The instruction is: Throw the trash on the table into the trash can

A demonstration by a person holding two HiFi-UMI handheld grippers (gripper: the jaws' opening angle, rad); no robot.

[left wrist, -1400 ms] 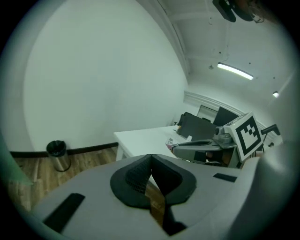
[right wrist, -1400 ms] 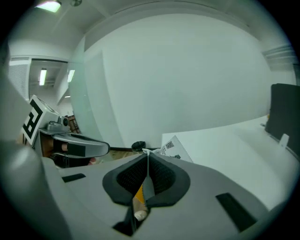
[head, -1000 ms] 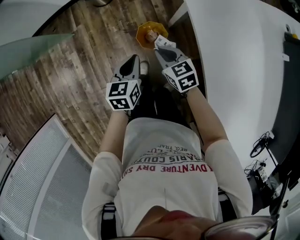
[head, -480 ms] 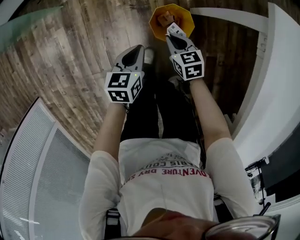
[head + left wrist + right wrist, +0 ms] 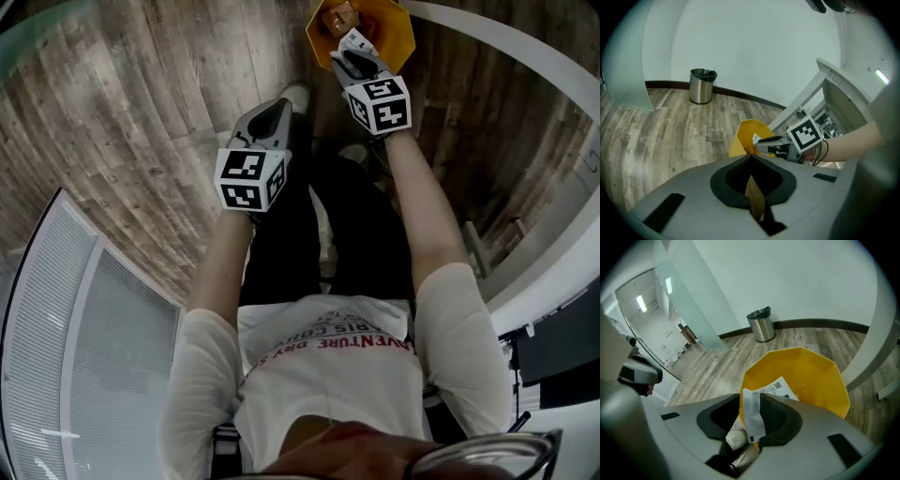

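Both arms reach forward and down. The left forearm (image 5: 230, 253) and right forearm (image 5: 412, 216) are bare and run side by side, each wrist hidden behind its gripper's marker cube. The left gripper (image 5: 279, 105) points steeply downward, its jaws closed together on a brown paper strip (image 5: 754, 199) set back from the tips. The right gripper (image 5: 351, 41) reaches farther ahead at a similar tilt. Its jaws have just been opening, and a white wrapper (image 5: 752, 413) stands in the gap between the parted pads.
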